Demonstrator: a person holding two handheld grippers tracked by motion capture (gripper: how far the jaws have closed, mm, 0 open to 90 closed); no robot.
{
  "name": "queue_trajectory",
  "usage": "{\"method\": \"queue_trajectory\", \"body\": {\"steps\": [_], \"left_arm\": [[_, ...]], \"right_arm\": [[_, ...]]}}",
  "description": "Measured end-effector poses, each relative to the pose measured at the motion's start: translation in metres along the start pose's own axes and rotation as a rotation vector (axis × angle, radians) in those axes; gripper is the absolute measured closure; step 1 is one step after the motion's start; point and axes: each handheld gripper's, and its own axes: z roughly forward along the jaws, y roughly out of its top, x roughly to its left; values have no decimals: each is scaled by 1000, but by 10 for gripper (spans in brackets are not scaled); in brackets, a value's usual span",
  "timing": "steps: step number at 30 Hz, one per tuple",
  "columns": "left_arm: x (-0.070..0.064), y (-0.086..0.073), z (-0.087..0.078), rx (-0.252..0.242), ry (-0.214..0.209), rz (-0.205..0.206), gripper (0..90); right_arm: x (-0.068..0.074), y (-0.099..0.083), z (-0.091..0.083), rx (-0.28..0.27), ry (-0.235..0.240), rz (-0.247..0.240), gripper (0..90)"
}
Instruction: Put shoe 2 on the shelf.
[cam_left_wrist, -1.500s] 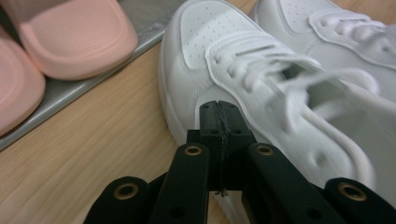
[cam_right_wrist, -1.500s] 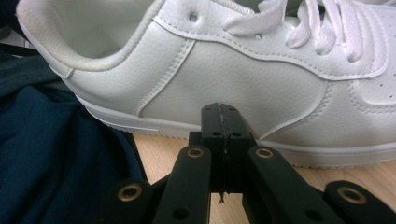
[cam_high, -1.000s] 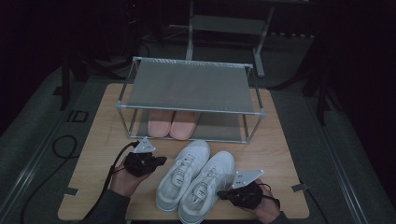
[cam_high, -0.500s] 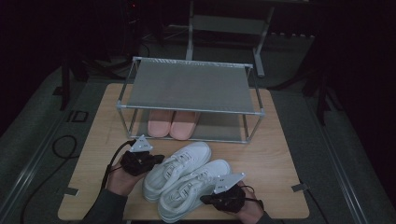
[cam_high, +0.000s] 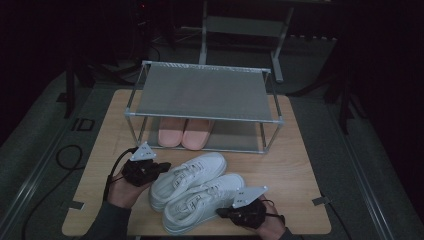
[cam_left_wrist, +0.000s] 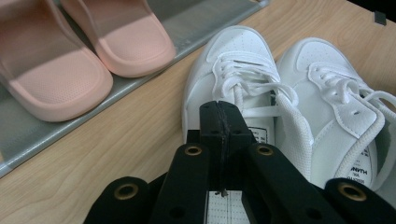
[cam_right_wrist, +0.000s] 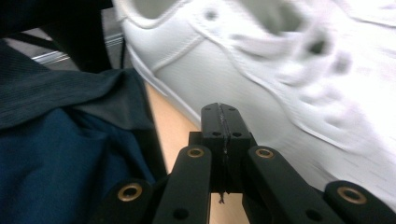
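Two white lace-up sneakers lie side by side on the wooden table (cam_high: 295, 165), toes pointing up and to the right: the far sneaker (cam_high: 190, 176) and the near sneaker (cam_high: 202, 202). My left gripper (cam_high: 161, 168) is shut, its tips at the heel end of the far sneaker (cam_left_wrist: 233, 60), just over the tongue. The near sneaker (cam_left_wrist: 327, 93) lies beside it. My right gripper (cam_high: 223, 213) is also shut, with its tips against the side of the near sneaker (cam_right_wrist: 261, 70), which is blurred. I see nothing pinched between either pair of jaws.
A metal two-shelf shoe rack (cam_high: 200, 92) stands behind the sneakers, with a pair of pink slippers (cam_high: 185, 132) on its lower shelf (cam_left_wrist: 28, 135). A dark blue sleeve (cam_right_wrist: 56, 149) sits close at the left of the right gripper. The table's front edge is just under both hands.
Both sneakers have swung round so their toes point more to the right, and they have shifted left. My right gripper has moved left with the near sneaker; the left gripper has barely moved.
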Motion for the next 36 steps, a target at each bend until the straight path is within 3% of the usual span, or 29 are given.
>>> {"method": "queue_trajectory", "body": {"steps": [11,18,28,36], "left_arm": [[-10,6,-4,8,-43,39,872],[-25,15,-1,39,-92,89,803],[-44,18,3,88,-135,113,680],[-50,17,9,149,-118,85,564]], "right_arm": [[-32,-10,-39,-42,-152,73,898],[-45,-17,-49,-56,-203,116,845],[-50,-24,-53,-64,-230,148,767],[-51,-25,-54,-67,-235,148,746]]}}
